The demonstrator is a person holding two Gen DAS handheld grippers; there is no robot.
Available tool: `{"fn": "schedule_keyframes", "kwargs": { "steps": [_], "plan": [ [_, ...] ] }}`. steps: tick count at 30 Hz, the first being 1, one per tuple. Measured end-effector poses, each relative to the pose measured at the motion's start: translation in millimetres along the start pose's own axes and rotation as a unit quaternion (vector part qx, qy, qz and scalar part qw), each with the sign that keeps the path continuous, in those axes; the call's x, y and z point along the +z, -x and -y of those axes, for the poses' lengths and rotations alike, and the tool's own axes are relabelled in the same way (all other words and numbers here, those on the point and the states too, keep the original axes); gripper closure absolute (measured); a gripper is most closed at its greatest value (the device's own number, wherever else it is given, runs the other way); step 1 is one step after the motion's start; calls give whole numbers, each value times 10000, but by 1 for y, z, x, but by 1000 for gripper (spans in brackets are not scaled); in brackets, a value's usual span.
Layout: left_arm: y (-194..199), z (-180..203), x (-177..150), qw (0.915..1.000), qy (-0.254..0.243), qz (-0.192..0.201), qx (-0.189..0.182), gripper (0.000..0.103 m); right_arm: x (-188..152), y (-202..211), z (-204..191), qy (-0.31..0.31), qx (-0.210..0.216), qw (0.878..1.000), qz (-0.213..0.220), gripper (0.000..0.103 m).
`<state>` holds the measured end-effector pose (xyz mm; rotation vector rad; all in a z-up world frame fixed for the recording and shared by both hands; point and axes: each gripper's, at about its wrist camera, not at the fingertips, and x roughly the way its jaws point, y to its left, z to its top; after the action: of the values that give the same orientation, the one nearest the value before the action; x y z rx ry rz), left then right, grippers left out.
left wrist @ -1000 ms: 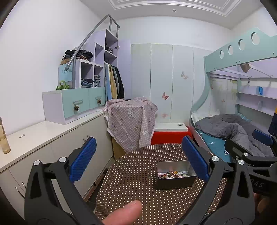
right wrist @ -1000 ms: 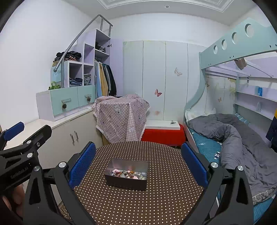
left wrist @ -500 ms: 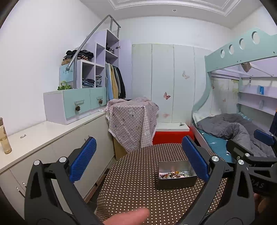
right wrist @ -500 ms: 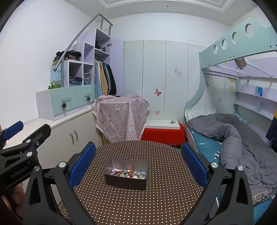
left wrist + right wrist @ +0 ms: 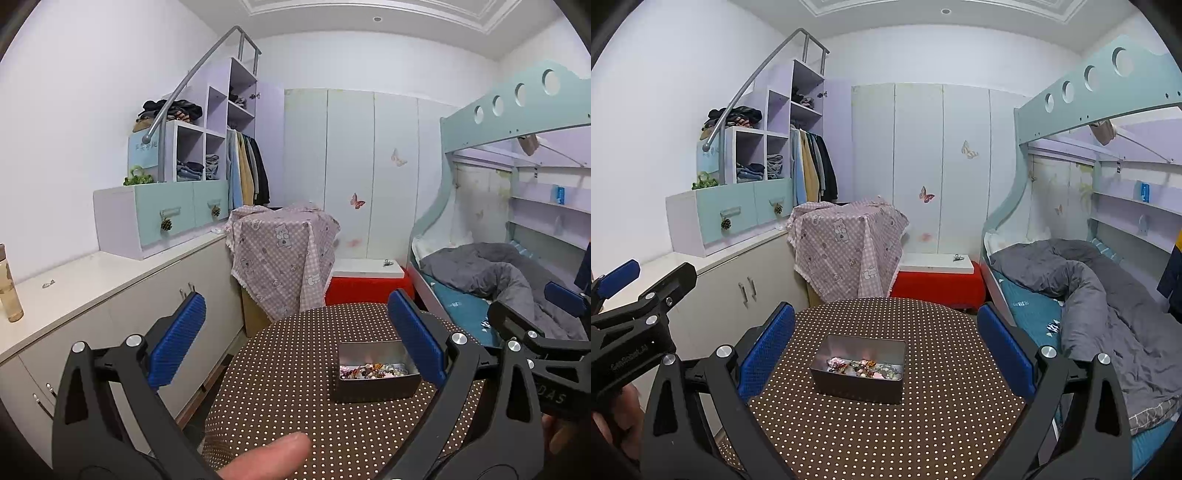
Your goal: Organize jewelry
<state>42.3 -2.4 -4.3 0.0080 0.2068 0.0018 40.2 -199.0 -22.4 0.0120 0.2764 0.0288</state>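
Nothing is sorted yet: the jewelry [image 5: 864, 367] lies heaped in the metal tin [image 5: 858, 371] at twelve o'clock on my dotted table [image 5: 923, 424], while my left gripper [image 5: 295, 347] and right gripper [image 5: 886, 347] hang released and empty.

1. This is a bedroom in a home, with a bunk bed [image 5: 1071, 280] as its landmark, a rumpled grey duvet [image 5: 1108, 295] lying on the lower bunk.
2. Left of the bed, a white wardrobe [image 5: 923, 166] with butterfly stickers fills the far wall.
3. Further left of the bed, open cubbies [image 5: 757, 155] hold folded clothes, and coats [image 5: 812, 166] hang beside them.
4. Just in front of the bed stands a round table [image 5: 886, 424] under a dotted brown cloth.
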Motion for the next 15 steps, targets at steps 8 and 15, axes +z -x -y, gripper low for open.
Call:
{"fn": "schedule_keyframes", "kwargs": {
  "steps": [8,15],
  "plan": [
    [-1,-2,-1,10000,2,-6,-36,6,0,0,-2,34,-6,10000,15,8],
    [0,0,-2,10000,-19,10,-35,6,0,0,-2,33,-1,10000,19,8]
  ]
}}
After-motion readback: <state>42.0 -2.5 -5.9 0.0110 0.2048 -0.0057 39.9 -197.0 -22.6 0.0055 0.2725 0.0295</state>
